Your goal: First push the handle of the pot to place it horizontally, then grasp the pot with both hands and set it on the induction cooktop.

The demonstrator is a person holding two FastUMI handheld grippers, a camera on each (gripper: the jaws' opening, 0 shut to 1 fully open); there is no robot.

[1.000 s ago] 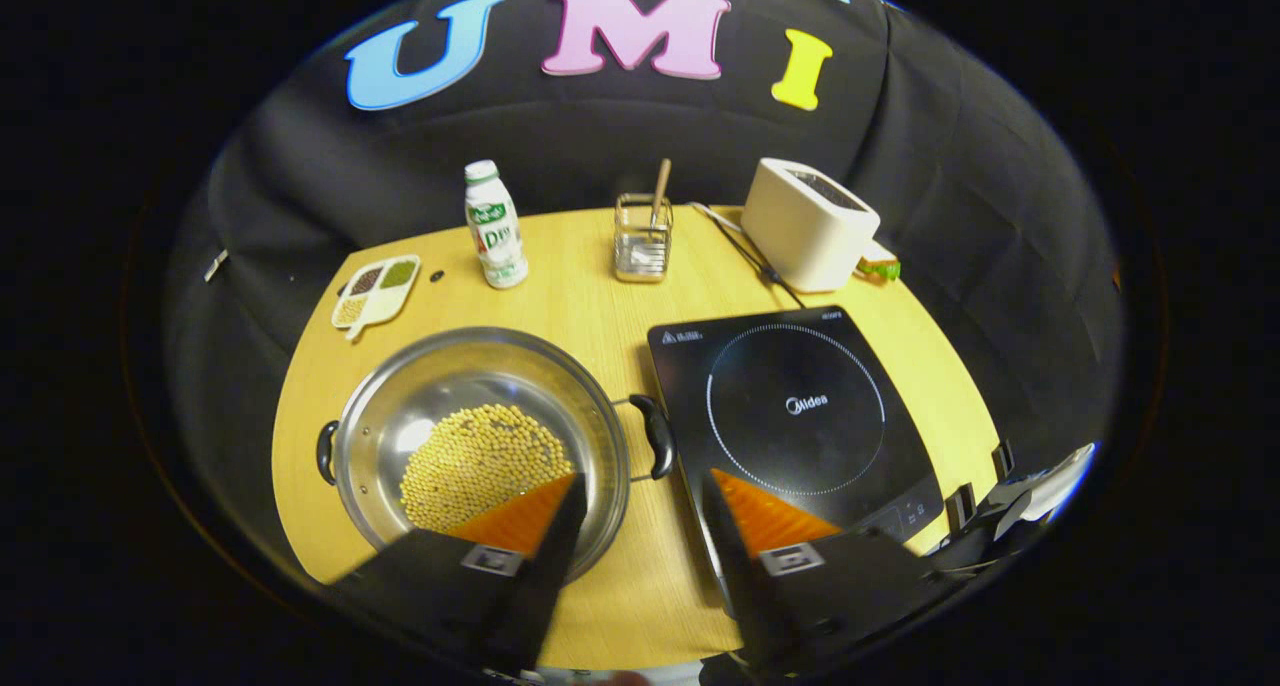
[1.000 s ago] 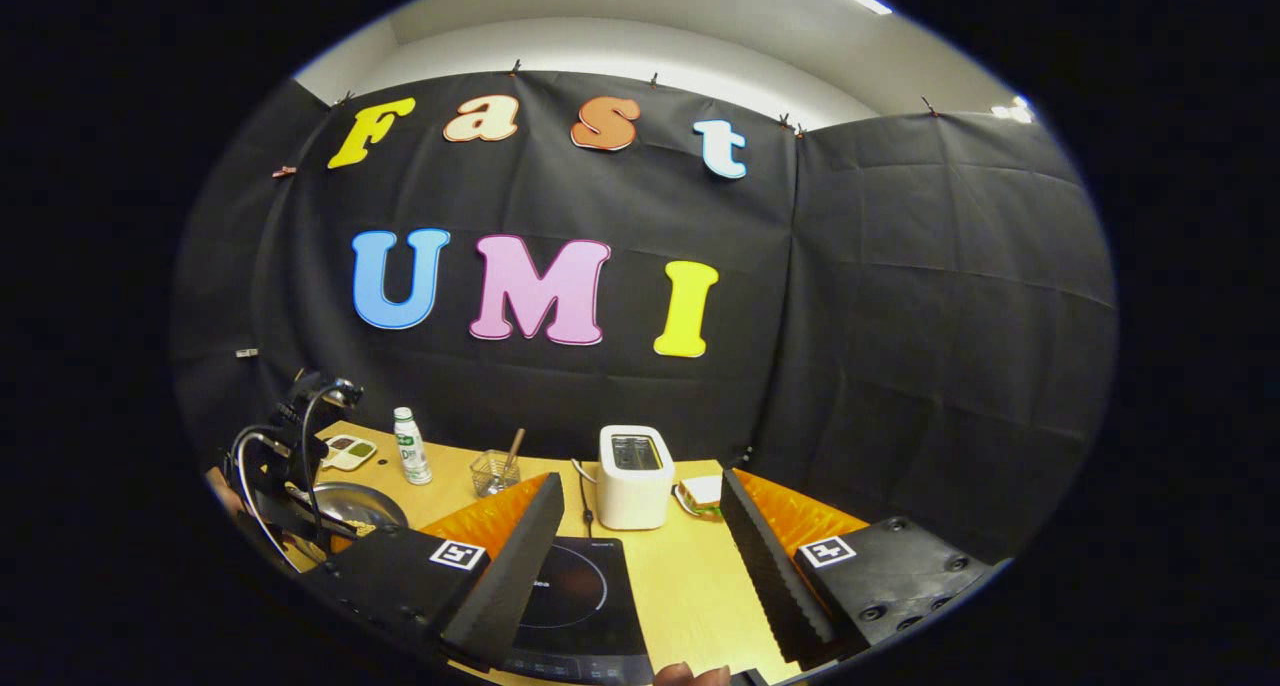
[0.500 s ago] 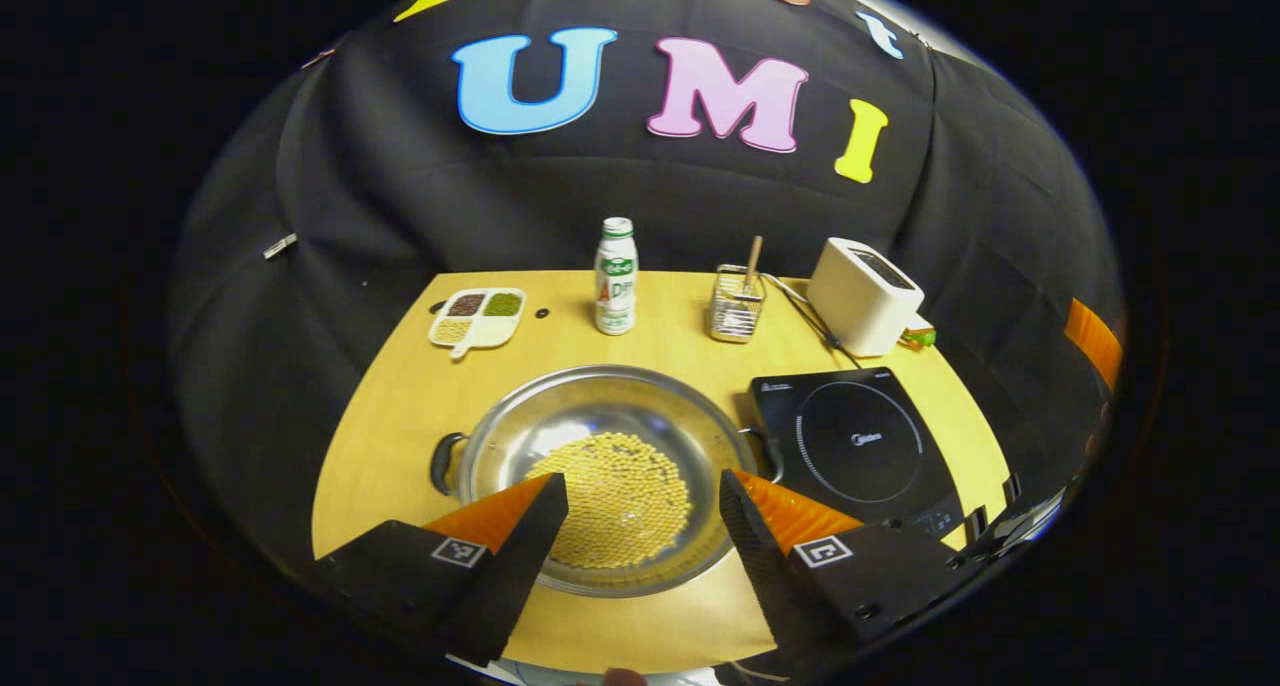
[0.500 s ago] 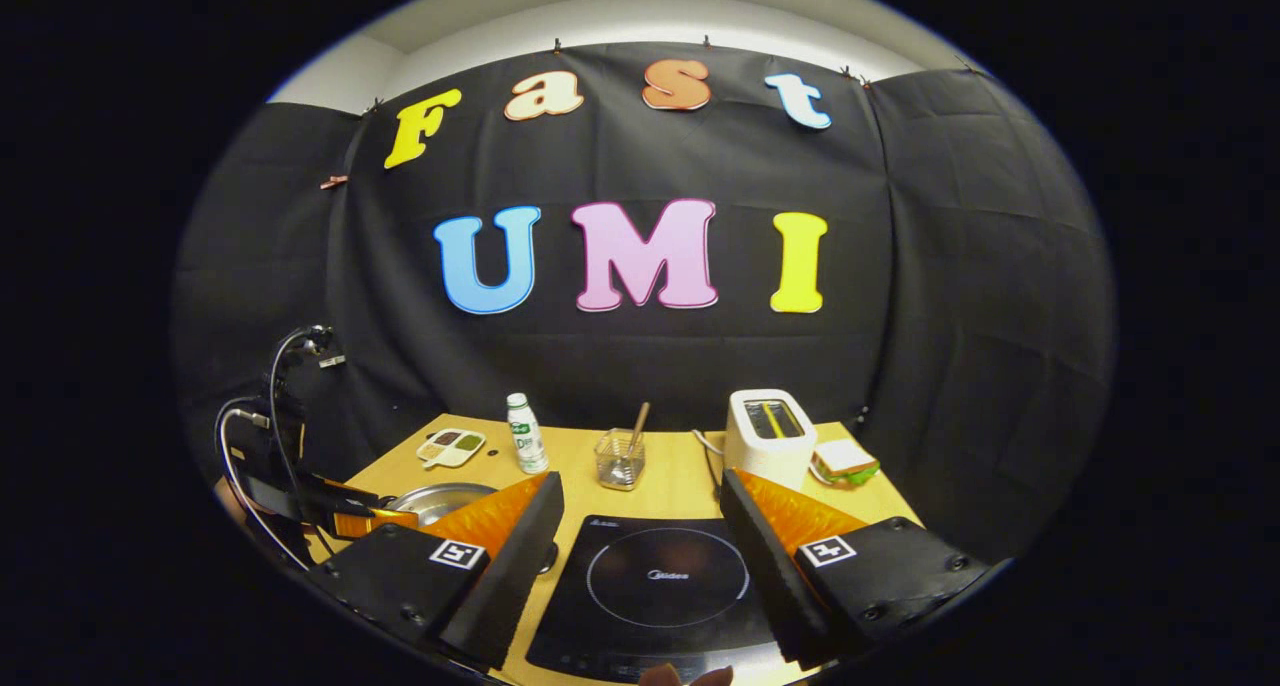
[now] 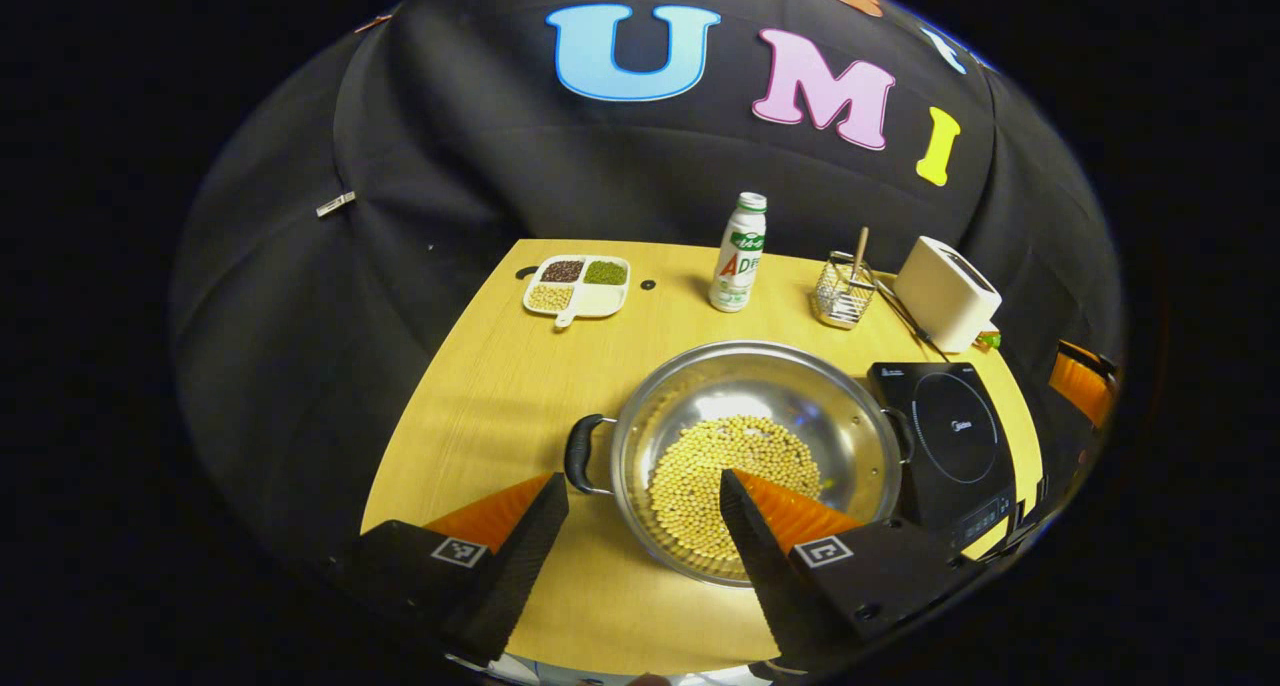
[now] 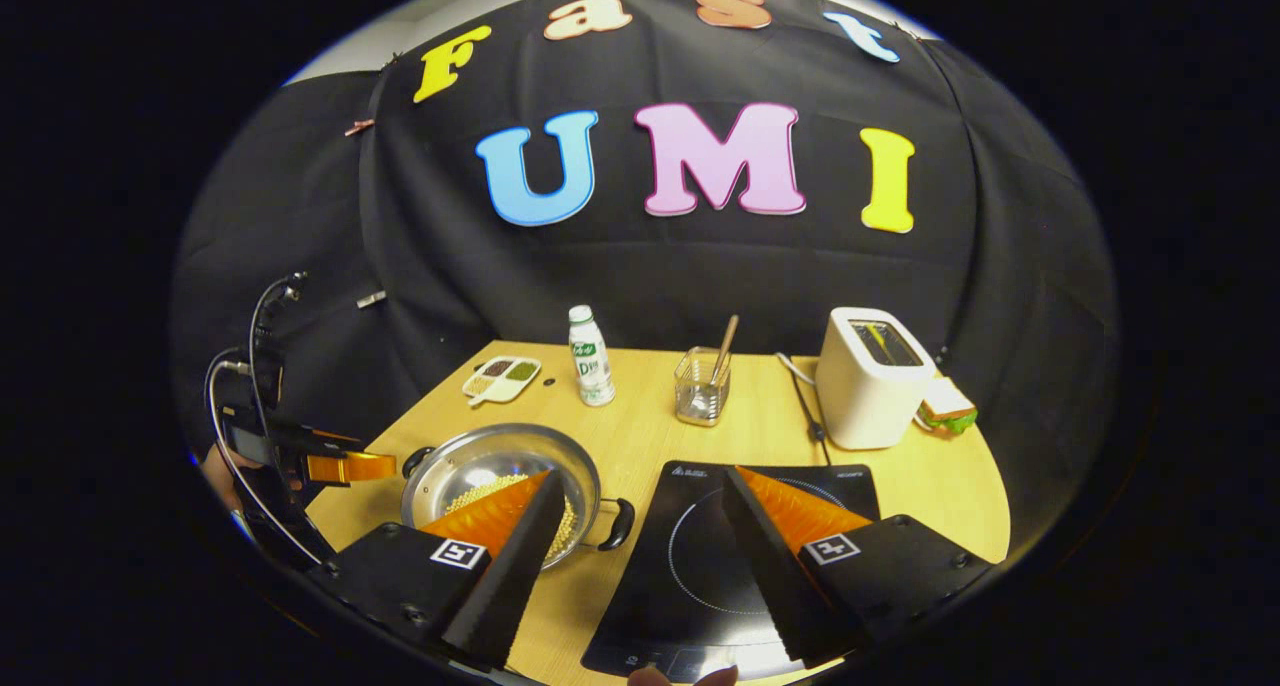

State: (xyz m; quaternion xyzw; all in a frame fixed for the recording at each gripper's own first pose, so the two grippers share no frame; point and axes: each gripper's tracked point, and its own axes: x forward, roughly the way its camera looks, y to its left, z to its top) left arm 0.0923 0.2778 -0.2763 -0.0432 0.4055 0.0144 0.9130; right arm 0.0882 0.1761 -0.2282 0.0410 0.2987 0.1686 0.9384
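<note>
A: Where's the pot (image 5: 757, 458)?

B: It sits on the table (image 5: 500, 386), just left of the cooktop (image 5: 950, 441), with yellow beans (image 5: 720, 476) heaped in its bottom. Its two black handles lie side to side: one (image 5: 580, 454) pointing left, the other (image 6: 618, 523) right beside the cooktop's edge.

A: And my left gripper (image 5: 640, 541)?

B: You hold it above the pot's near-left side with its fingers spread wide and nothing between them. The left handle lies just ahead of the gap.

A: The right gripper (image 6: 640, 546)?

B: Also spread wide and empty, held above the gap between pot and cooktop. From the right gripper view, your left gripper (image 6: 335, 464) shows at the far left, near the table's edge.

A: What else is out?

B: Along the back: a divided dish (image 5: 577, 286), a bottle (image 5: 738, 252), a wire basket (image 5: 842, 292), a toaster (image 5: 945, 293) and a sandwich (image 6: 945, 406) beside it.
</note>
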